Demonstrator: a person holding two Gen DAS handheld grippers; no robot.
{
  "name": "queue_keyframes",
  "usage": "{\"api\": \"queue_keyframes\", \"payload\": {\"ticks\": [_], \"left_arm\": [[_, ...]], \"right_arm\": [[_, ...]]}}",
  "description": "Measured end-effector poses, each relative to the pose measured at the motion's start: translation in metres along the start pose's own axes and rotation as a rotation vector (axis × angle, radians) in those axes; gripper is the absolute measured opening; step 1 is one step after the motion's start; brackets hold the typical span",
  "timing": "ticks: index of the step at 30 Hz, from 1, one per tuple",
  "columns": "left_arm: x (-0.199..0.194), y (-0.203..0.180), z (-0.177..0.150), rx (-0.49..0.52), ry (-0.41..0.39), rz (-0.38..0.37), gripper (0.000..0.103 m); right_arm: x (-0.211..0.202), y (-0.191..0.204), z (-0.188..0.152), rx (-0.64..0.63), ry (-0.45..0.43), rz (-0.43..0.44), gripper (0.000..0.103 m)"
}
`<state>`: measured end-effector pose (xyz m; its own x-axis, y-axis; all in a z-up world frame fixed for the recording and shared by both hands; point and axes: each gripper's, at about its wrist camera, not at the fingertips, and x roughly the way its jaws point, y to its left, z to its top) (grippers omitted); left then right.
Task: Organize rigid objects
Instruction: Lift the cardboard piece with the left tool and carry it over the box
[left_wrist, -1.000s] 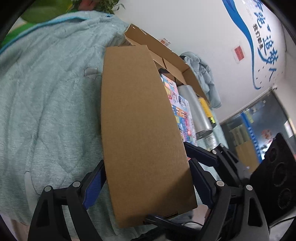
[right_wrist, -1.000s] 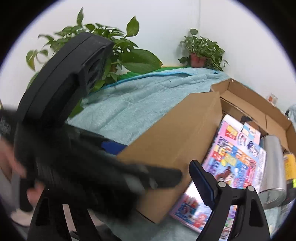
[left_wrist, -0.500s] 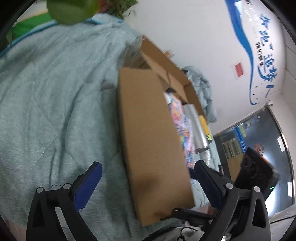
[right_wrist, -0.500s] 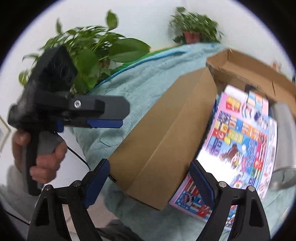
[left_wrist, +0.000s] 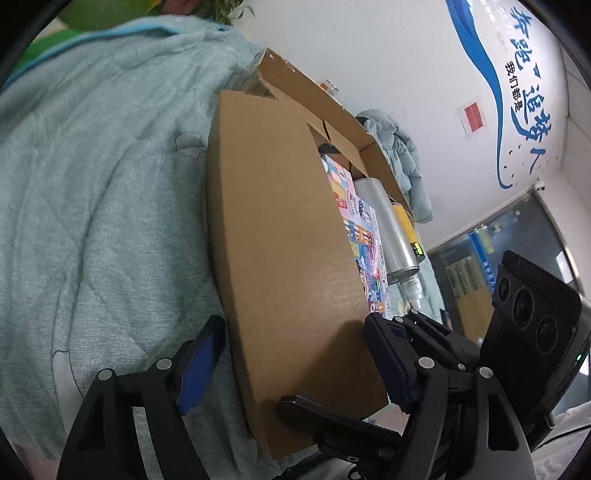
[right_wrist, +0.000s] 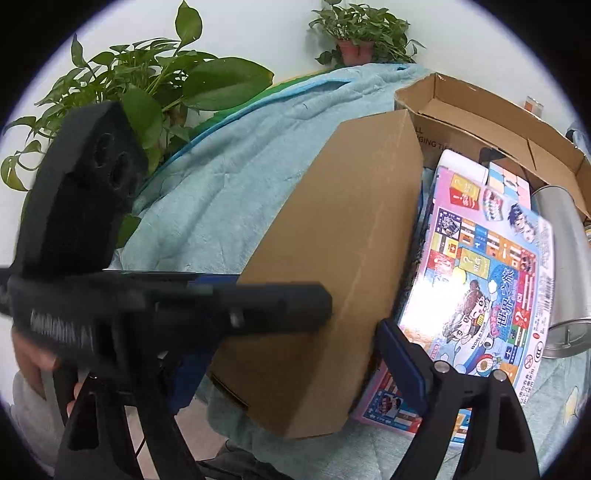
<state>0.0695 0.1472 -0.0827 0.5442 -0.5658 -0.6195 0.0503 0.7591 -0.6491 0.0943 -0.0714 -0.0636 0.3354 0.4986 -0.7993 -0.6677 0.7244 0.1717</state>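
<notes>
The left gripper (left_wrist: 295, 369) straddles the near end of the flat carton (left_wrist: 280, 258). Its jaws have just been closing, with the carton between them; the left pad (left_wrist: 201, 363) sits just off the carton's left edge, and the right one is at or just beside the right edge, contact not clear. The right gripper (right_wrist: 291, 354) also stands wide over the same near end, its right pad (right_wrist: 402, 358) just beside the carton's right edge and not clearly touching; its left finger is hidden behind the other tool, which crosses in front and is blurred. A hand (right_wrist: 33, 365) holds that tool at lower left.

Left of the carton the teal blanket (left_wrist: 92, 203) lies bare and roomy. On the right the carton's long edge overlaps a colourful game box (right_wrist: 487, 273), then a silver can (right_wrist: 565, 266) close beside that, so little room there. Farther off is an open box (right_wrist: 480, 122), and beyond it plants (right_wrist: 362, 29) against the wall.
</notes>
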Motion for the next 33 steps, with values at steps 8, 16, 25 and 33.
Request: {"api": "queue_keyframes", "payload": {"ticks": [8,16,25,33], "left_arm": [[-0.022,-0.047,-0.004,0.103,-0.073,0.083,0.074],[-0.038,-0.087,-0.003,0.139,-0.090,0.176,0.074],[-0.053,-0.109,-0.011,0.173,-0.153,0.228,0.074],[-0.054,-0.151,0.030,0.295,-0.221,0.222,0.074]], "right_arm": [[-0.024,-0.001,0.001,-0.006,-0.125,-0.034,0.082],[-0.041,-0.011,0.010,-0.005,-0.181,-0.022,0.078],[-0.060,-0.009,-0.005,0.018,-0.253,0.036,0.078],[-0.087,-0.027,0.019,0.012,-0.372,-0.017,0.078]]}}
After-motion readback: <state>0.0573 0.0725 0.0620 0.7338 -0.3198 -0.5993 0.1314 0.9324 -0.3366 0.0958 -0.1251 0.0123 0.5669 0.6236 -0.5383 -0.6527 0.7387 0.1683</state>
